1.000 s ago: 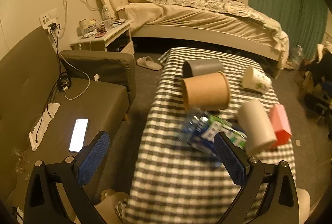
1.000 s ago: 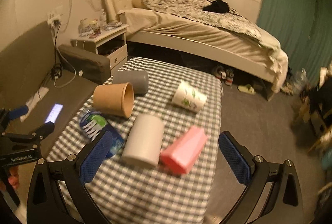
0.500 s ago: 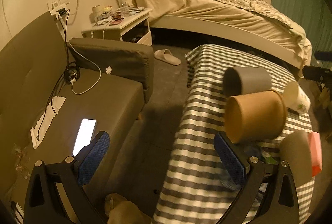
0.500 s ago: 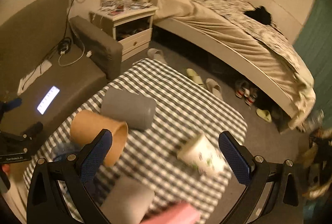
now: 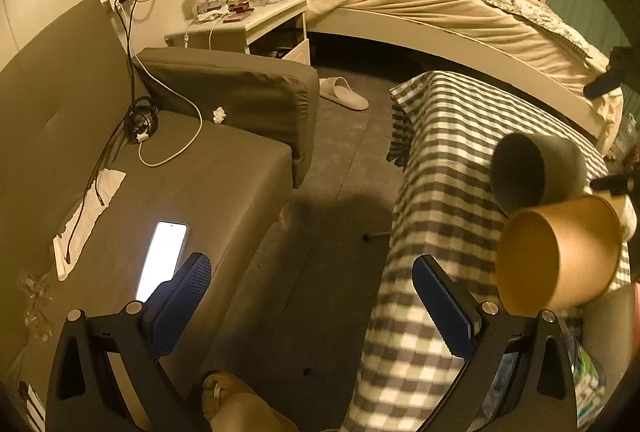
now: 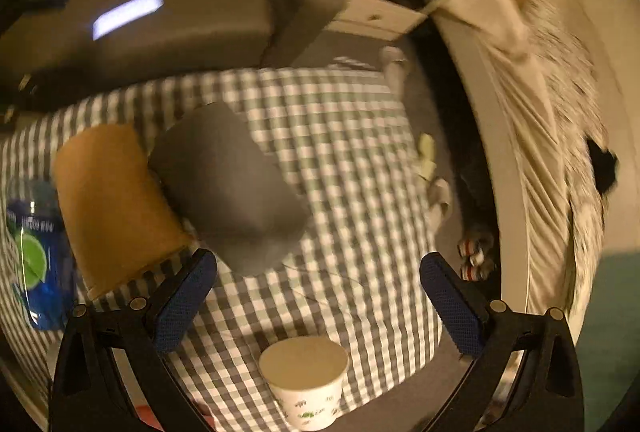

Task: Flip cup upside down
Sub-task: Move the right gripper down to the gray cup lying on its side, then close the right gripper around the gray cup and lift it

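A white paper cup with green leaf print [image 6: 306, 380] lies on the checked tablecloth [image 6: 344, 160], its flat end toward the camera. My right gripper [image 6: 316, 306] is open and empty, hovering just above that cup. A grey cup [image 6: 230, 184] and a brown paper cup [image 6: 110, 200] lie on their sides beyond it. In the left wrist view the grey cup [image 5: 536, 168] and brown cup [image 5: 560, 256] show at the right. My left gripper [image 5: 312, 304] is open and empty, over the floor beside the table.
A blue plastic bottle [image 6: 36, 252] lies left of the brown cup. A grey sofa [image 5: 180, 168] holds a lit phone [image 5: 162, 258] and cables. A nightstand [image 5: 248, 28], a bed [image 5: 440, 12] and a slipper [image 5: 342, 94] lie beyond. A pink thing shows at the bottom edge [image 6: 148, 414].
The right gripper has swung forward and tilted down over the table, bringing the white cup between its fingers. The left gripper has turned left, toward the sofa and floor.
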A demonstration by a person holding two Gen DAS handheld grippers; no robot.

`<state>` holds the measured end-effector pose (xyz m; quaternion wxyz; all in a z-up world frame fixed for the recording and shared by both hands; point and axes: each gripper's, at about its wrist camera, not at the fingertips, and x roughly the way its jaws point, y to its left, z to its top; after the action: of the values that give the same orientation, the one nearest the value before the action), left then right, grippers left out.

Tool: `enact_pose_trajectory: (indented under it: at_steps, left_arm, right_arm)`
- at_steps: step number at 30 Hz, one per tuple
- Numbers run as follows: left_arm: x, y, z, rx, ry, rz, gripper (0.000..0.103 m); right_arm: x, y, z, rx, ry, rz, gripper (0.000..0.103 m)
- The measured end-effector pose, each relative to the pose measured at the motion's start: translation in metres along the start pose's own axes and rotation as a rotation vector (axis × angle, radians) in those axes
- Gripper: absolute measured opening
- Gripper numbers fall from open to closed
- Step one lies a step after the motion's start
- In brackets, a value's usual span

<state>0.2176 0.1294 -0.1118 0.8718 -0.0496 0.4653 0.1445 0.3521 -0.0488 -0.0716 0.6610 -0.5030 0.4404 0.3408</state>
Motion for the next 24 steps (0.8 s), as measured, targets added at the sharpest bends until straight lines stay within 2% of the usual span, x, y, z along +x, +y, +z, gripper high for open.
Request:
enact_pose_trajectory:
  at_steps: [5, 12, 15, 18, 21, 24]
  left_arm:
    - [0.013, -0.001, 0.005, 0.004, -0.005, 0.016, 0.103]
    - [0.035, -0.005, 0.003, 0.024, 0.019, 0.031, 0.103]
    - [0.042, -0.009, 0.002, 0.019, 0.032, 0.022, 0.103]
    - [0.046, -0.012, 0.001, 0.029, 0.036, 0.025, 0.103]
    - [0.047, -0.014, 0.002, 0.032, 0.037, 0.028, 0.103]
    - [0.043, -0.013, 0.003, 0.031, 0.032, 0.03, 0.103]
  right_arm:
    - [0.025, 0.015, 0.01, -0.137, 0.054, 0.023, 0.101]
    - [0.046, 0.027, 0.017, -0.233, 0.044, 0.117, 0.099]
    - [0.06, 0.027, 0.021, -0.226, 0.049, 0.147, 0.094]
    - [0.073, 0.03, 0.028, -0.231, 0.04, 0.171, 0.081]
    - [0.079, 0.03, 0.027, -0.216, 0.023, 0.166, 0.08]
    - [0.075, 0.026, 0.024, -0.144, -0.005, 0.178, 0.079]
